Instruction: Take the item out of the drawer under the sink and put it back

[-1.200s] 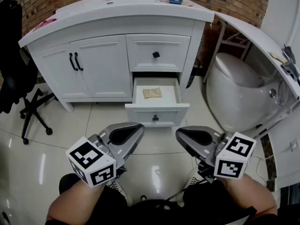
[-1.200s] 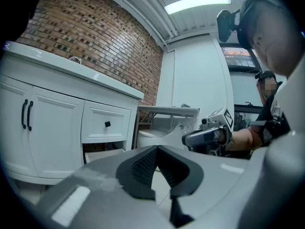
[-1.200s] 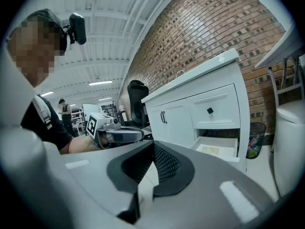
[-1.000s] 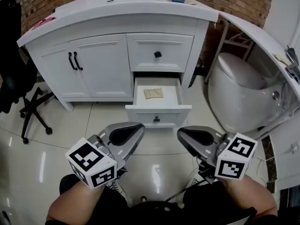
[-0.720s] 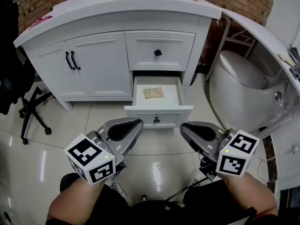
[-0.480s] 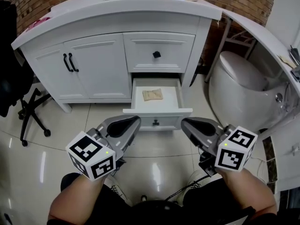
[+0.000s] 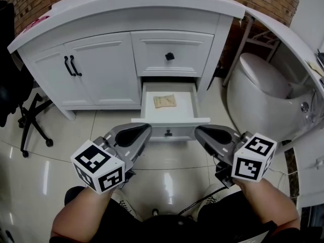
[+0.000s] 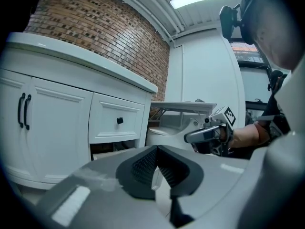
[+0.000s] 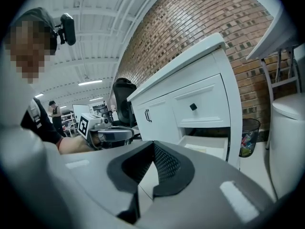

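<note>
The white vanity's lower drawer point(image 7: 170, 120) stands pulled out. A flat tan packet point(image 7: 165, 100) lies inside it near the back. My left gripper point(image 7: 144, 131) hovers above the floor just in front of the drawer's left corner, shut and empty. My right gripper point(image 7: 200, 131) is level with it by the drawer's right corner, also shut with nothing in it. In the left gripper view the jaws point(image 8: 156, 148) meet, and the right gripper point(image 8: 205, 134) shows beyond them. The right gripper view shows closed jaws point(image 9: 152, 145), the open drawer point(image 9: 209, 146) and the left gripper point(image 9: 113, 135).
A shut upper drawer with a black knob point(image 7: 169, 56) sits above the open one. Double cabinet doors point(image 7: 86, 70) are to its left. A white toilet point(image 7: 263, 92) stands close on the right, a black office chair point(image 7: 20, 100) on the left, and a waste bin point(image 9: 249, 137) beside the vanity.
Both grippers have edged forward toward the open drawer and stayed shut. The vanity now sits lower and closer in the head view. The packet has not moved.
</note>
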A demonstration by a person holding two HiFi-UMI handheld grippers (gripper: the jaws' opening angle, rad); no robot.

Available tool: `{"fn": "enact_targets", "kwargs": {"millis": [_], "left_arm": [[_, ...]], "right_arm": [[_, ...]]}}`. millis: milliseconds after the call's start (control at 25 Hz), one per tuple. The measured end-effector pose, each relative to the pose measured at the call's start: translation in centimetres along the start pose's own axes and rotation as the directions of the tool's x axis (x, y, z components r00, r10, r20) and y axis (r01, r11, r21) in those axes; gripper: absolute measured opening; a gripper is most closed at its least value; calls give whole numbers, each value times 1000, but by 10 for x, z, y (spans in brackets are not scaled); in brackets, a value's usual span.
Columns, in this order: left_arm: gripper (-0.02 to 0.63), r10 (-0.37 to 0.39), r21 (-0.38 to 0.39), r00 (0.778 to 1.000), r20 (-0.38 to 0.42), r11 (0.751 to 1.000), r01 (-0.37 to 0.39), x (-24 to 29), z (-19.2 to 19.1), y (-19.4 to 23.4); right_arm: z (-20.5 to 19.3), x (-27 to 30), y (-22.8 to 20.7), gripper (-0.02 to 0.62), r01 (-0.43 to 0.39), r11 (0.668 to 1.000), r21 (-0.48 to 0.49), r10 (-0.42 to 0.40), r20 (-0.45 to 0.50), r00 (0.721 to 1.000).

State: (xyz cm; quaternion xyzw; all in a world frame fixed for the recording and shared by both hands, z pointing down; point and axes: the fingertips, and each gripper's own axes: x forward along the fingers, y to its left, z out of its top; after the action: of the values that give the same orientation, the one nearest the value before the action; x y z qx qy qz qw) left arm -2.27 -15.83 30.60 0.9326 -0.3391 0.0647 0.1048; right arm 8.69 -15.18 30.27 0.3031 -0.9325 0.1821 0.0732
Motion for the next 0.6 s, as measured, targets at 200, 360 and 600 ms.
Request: {"fn": "enact_targets", "kwargs": {"millis": [200,360,600], "left_arm": [[6,-4,-7,1000,5,1000,4,-1,1,-2],[6,0,-3,1000,11,1000,0,-2,2,-2],[6,7,16,1000,19,1000,-8,-3,5,1]], "right_arm": [[0,-1,-1,3,12,1000,-11,-12,0,1000],[2,-2,-3,3,43,996,-77,-45,-21,999],[17,3,-8,28,44,976,-212,-66,-96,993]]}}
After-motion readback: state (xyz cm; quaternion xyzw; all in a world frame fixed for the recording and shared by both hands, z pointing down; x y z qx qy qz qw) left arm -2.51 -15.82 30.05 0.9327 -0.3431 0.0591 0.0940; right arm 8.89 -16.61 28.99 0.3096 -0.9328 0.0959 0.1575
